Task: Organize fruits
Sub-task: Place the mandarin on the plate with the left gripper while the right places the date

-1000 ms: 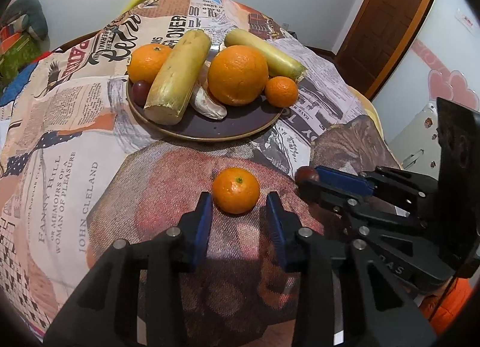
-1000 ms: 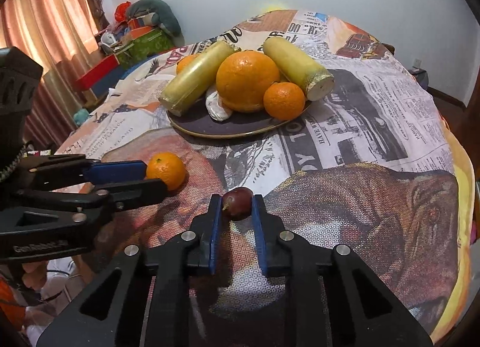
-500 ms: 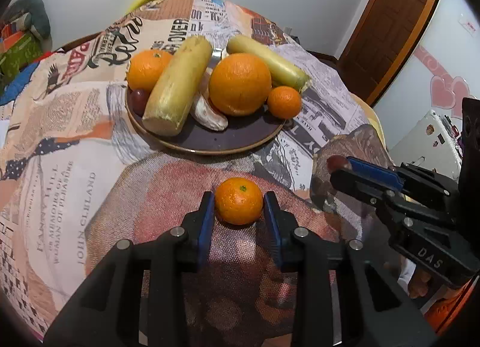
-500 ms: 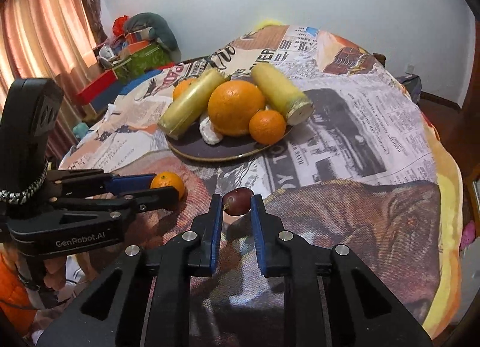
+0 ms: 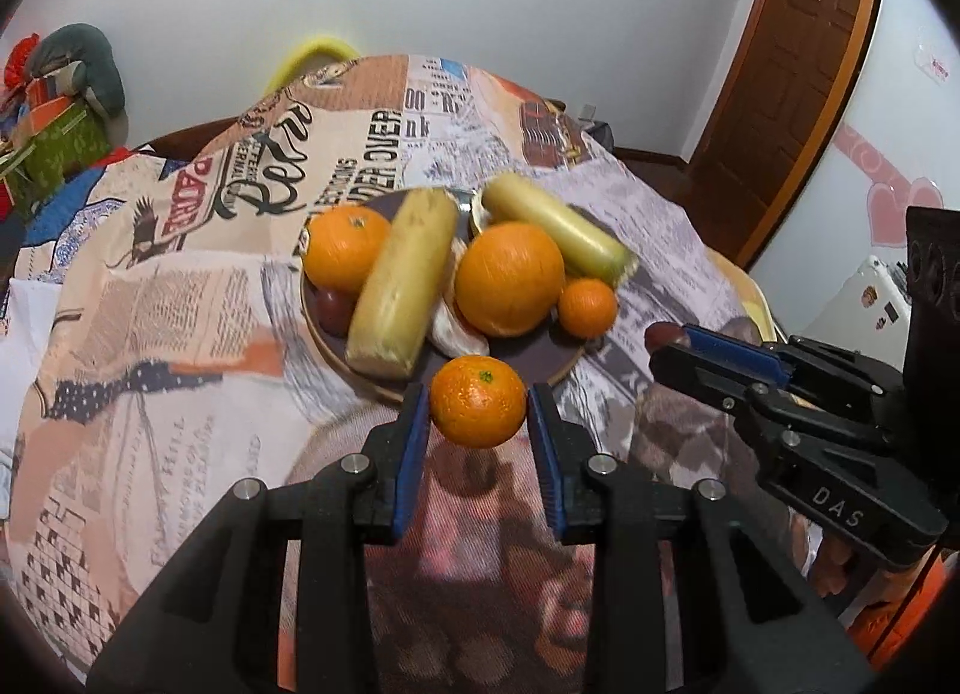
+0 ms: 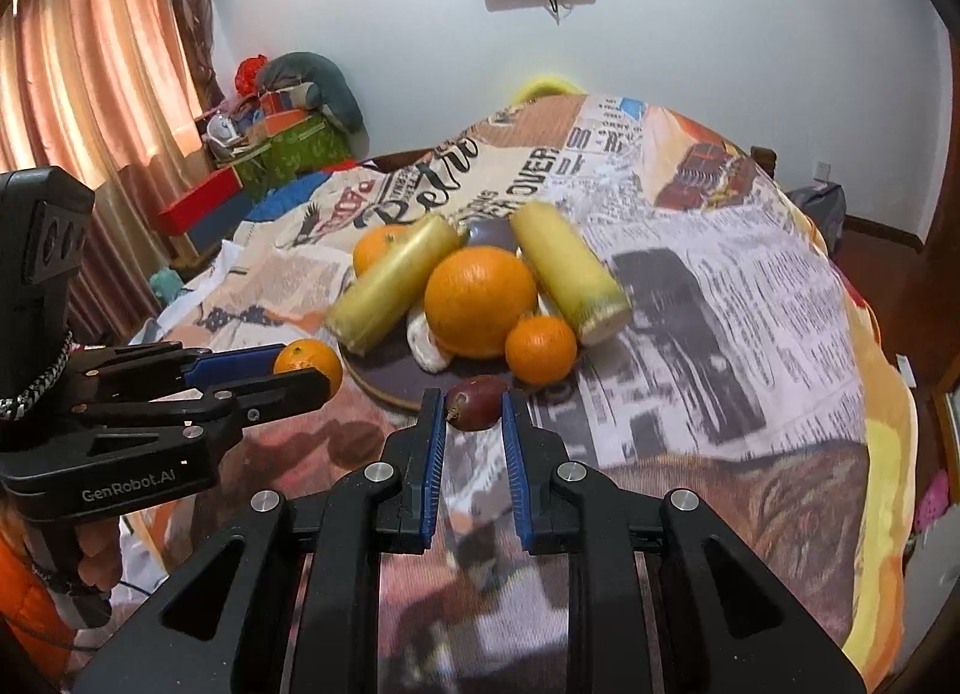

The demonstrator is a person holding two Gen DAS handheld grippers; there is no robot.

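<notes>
Printed tablecloth covers the whole table; its edges are cut off by the fisheye frame. Dark plate sits mid-table, mostly buried under fruit, only the near rim and a bare patch showing. On it: two long yellow pieces, motion-blurred, type hard to call; a big orange at centre; a second orange on the far left, half hidden in the right wrist view; a small mandarin on the right rim; a dark fruit tucked behind the left yellow piece; a pale item under the big orange, unidentifiable. Left gripper pinches a mandarin, held just short of the plate's near rim, off the cloth. Right gripper is narrow, clamped on a small dark red fruit, also at the near rim; from the left wrist view only its tip shows.
</notes>
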